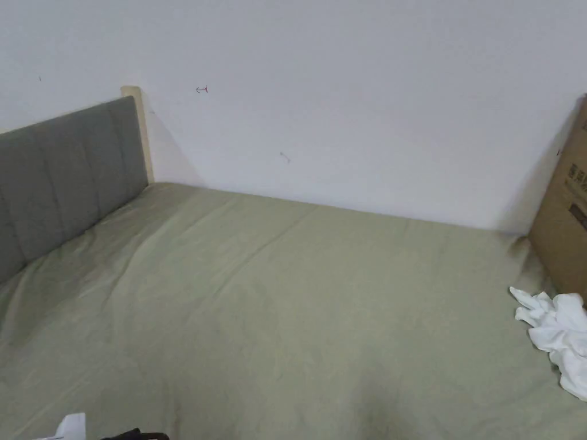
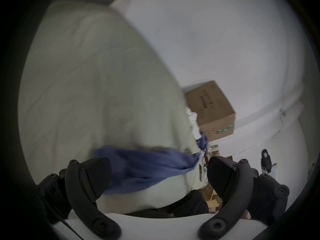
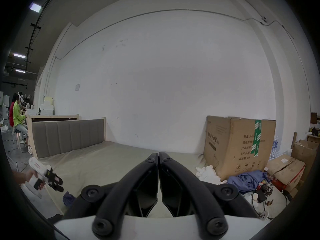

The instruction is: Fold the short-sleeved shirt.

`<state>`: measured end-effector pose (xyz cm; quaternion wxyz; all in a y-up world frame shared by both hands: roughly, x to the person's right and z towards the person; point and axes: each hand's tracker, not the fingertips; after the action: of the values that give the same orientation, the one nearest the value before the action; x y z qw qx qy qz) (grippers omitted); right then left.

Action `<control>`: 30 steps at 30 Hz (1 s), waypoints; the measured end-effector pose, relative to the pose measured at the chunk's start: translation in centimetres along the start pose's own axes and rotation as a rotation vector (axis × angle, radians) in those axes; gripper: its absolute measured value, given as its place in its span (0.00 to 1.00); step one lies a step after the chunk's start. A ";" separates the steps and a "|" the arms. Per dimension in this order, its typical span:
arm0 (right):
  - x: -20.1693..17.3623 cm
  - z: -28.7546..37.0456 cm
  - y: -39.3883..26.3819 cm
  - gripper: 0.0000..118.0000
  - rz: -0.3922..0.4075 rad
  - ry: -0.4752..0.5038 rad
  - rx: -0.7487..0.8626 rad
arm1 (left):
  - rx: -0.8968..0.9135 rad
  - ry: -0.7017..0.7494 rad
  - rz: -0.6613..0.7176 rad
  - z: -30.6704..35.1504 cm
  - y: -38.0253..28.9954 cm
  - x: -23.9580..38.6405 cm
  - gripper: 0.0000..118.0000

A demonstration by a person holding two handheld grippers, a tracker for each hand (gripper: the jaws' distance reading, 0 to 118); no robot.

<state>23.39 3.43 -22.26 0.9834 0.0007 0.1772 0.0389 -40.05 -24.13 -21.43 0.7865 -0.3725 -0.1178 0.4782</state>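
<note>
My left tool has its jaws spread wide, with blue cloth stretched across the gap, blurred, at the bed's near edge. My right tool is pressed together on nothing. A white garment lies crumpled far right beside the cardboard box.

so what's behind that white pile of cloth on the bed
A big cardboard box stands right behind the white cloth, against the white wall. The box hides whatever is beyond it.
</note>
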 end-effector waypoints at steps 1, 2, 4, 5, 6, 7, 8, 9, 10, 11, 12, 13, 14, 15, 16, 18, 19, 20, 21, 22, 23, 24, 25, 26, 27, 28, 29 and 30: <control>-0.1 -0.2 -0.2 0.00 -0.011 0.000 -0.012 | -0.020 -0.004 0.017 -0.5 0.4 -1.6 0.96; -0.2 -0.4 -0.4 0.00 -0.035 0.022 -0.027 | -0.043 -0.025 0.033 -1.0 0.7 -3.2 0.96; -0.4 -0.9 -0.6 0.00 -0.049 0.036 -0.058 | -0.045 -0.089 0.107 -1.7 1.0 -5.6 0.96; -0.5 -1.2 -0.8 0.00 -0.048 0.034 -0.064 | -0.062 -0.125 0.148 -2.4 1.1 -6.7 0.95; -0.6 -1.6 -1.0 0.00 -0.049 0.035 -0.072 | -0.066 -0.169 0.168 -2.4 -0.3 -4.5 0.95; -1.1 -1.8 -0.8 0.00 -0.052 0.034 -0.079 | -0.050 -0.226 0.160 -2.6 -0.4 -4.7 0.96; -1.3 -2.0 -1.0 0.00 -0.062 0.028 -0.083 | -0.044 -0.299 0.136 -2.9 -0.3 -4.5 0.95; -1.4 -2.3 -1.1 0.00 -0.082 0.022 -0.083 | -0.064 -0.324 0.131 -3.7 -0.3 -4.6 0.96; -1.6 -2.5 -1.3 0.00 -0.111 0.032 -0.090 | -0.082 -0.341 0.133 -4.2 -0.6 -4.6 0.96; -1.6 -2.7 -1.5 0.00 -0.132 0.034 -0.099 | -0.108 -0.355 0.123 -5.1 -0.7 -4.3 0.96; -1.9 -2.9 -1.8 0.00 -0.136 0.037 -0.101 | -0.126 -0.374 0.096 -5.9 -0.9 -3.8 0.96; -2.2 -3.2 -2.0 0.00 -0.133 0.039 -0.105 | -0.154 -0.403 0.080 -6.7 -1.1 -3.4 0.96; -2.5 -3.5 -2.2 0.00 -0.128 0.042 -0.115 | -0.189 -0.419 0.070 -7.4 -1.5 -2.4 0.96; -2.7 -3.7 -2.5 0.00 -0.115 0.049 -0.128 | -0.229 -0.414 0.049 -8.3 -1.8 -1.8 0.96; -3.0 -3.9 -2.7 0.00 -0.106 0.053 -0.136 | -0.252 -0.422 0.029 -9.0 -2.1 -1.2 0.96; -3.5 -4.3 -3.0 0.00 -0.089 0.061 -0.151 | -0.267 -0.419 0.018 -10.4 -1.3 -1.8 0.95; -3.8 -4.4 -3.1 0.00 -0.087 0.062 -0.154 | -0.275 -0.424 0.026 -10.9 -1.2 -1.6 0.95; -3.9 -4.5 -3.3 0.00 -0.085 0.064 -0.159 | -0.288 -0.423 0.030 -11.4 -1.3 -1.3 0.89; -4.0 -4.6 -3.4 0.00 -0.085 0.063 -0.163 | -0.324 -0.382 0.029 -12.0 -1.0 -2.2 0.75; -4.1 -4.7 -3.5 0.00 -0.085 0.062 -0.166 | -0.334 -0.304 0.003 -12.4 -1.1 -2.6 0.52; -4.0 -4.6 -3.7 0.00 -0.086 0.061 -0.169 | -0.325 -0.176 -0.050 -12.7 -1.5 -2.6 0.21; -3.9 -4.6 -3.8 0.00 -0.089 0.062 -0.173 | -0.309 -0.103 -0.098 -12.5 -1.7 -2.9 0.20; -3.8 -4.6 -3.9 0.00 -0.092 0.063 -0.179 | -0.286 -0.283 -0.059 -11.6 -1.7 -2.5 0.20; -3.7 -4.5 -3.9 0.00 -0.093 0.060 -0.185 | -0.284 -0.262 -0.055 -11.2 -1.6 -2.2 0.19; -3.6 -4.4 -4.0 0.00 -0.092 0.059 -0.188 | -0.250 -0.205 -0.096 -10.7 -1.5 -2.0 0.19; -3.4 -4.2 -4.0 0.01 -0.091 0.059 -0.190 | -0.253 -0.173 -0.138 -10.2 -1.3 -2.0 0.19; -3.1 -4.2 -4.1 0.01 -0.092 0.057 -0.194 | -0.245 -0.154 -0.169 -9.5 -1.0 -1.9 0.19; -2.9 -4.2 -4.1 0.01 -0.093 0.055 -0.200 | -0.238 -0.133 -0.171 -9.0 -0.5 -1.9 0.18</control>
<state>19.50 -0.97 -25.20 0.9740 -0.1067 0.1993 0.0106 -35.88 -30.12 -27.02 0.7651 -0.4194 -0.2566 0.4158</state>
